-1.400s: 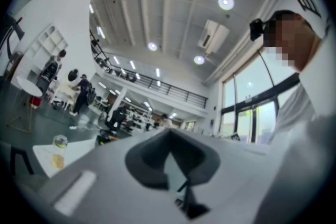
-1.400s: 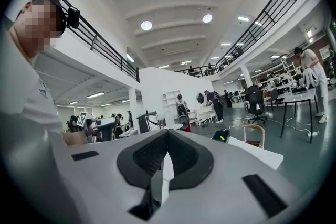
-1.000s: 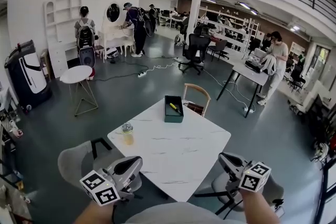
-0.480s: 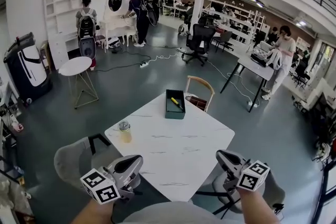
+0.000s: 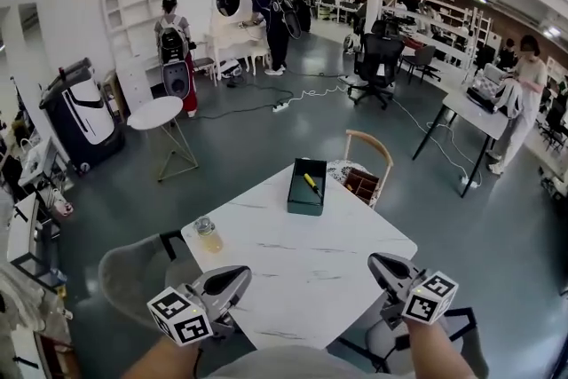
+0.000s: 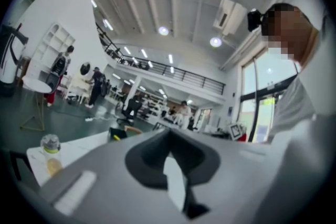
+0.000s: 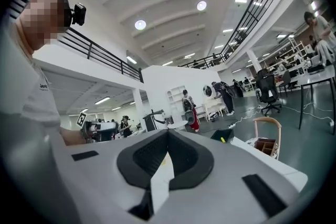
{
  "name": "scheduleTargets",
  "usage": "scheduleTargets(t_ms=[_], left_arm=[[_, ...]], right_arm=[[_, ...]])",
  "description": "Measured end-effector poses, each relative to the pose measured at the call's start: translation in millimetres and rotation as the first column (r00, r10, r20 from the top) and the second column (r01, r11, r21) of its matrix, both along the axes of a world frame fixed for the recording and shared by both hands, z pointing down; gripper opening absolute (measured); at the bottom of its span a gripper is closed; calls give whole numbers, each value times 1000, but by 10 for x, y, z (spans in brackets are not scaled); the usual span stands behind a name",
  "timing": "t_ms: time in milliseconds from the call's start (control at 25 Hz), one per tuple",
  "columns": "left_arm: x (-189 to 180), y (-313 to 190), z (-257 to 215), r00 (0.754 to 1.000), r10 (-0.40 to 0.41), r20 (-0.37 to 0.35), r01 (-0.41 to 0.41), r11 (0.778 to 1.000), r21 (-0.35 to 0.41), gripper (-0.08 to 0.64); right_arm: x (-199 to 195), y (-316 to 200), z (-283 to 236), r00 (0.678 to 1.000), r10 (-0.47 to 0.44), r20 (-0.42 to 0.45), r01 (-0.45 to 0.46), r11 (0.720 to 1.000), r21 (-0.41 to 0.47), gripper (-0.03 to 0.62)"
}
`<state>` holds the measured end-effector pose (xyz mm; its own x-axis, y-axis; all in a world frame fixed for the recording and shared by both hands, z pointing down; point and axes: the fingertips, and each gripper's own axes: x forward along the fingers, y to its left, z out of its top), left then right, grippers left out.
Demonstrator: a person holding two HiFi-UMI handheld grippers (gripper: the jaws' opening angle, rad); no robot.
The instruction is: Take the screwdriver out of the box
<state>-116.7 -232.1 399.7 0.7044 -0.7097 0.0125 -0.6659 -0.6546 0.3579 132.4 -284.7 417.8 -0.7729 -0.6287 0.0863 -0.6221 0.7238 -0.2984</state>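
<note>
The yellow-handled screwdriver (image 5: 312, 185) lies inside the dark box (image 5: 304, 203) at the far edge of the tabletop (image 5: 302, 266), mid-frame in the head view. At the bottom of the frame, well apart from the box, the left gripper (image 5: 238, 278) and the right gripper (image 5: 377, 263) are both clenched on nothing. A jar (image 5: 208, 235) stands at the tabletop's left edge.

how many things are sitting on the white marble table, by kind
dark green rectangular box: 1
yellow-handled screwdriver, lying in the box: 1
lidded glass jar of yellowish liquid: 1
total: 3
</note>
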Motion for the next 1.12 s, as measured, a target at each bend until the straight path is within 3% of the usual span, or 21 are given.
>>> scheduleTargets(t_ms=[280,560,800,960,1040,1120], left_arm=[[585,-460,66,991,-39,124,44,998,-37,5],[524,-1022,113,974,-61,218,65,998,-12,5],[446,-1773,229,949,16,314,-30,999,42,5],[452,-2266,332,887,96,452,-146,986,75,5],[515,-2501,391,833,133,537,-212,973,88,6],[591,-2704,473,758,171,629,-285,955,84,6]], right_arm=[[392,-576,213,996,-74,52,74,997,4,8],[402,-911,453,995,-81,57,81,997,-6,8],[177,-1197,555,999,-47,-20,47,999,0,8],[-95,-1305,604,998,-28,-48,28,1000,-1,8],[-185,-1374,636,998,-22,-54,22,1000,-4,8],[-239,-1443,679,998,-21,-55,20,1000,-11,8]])
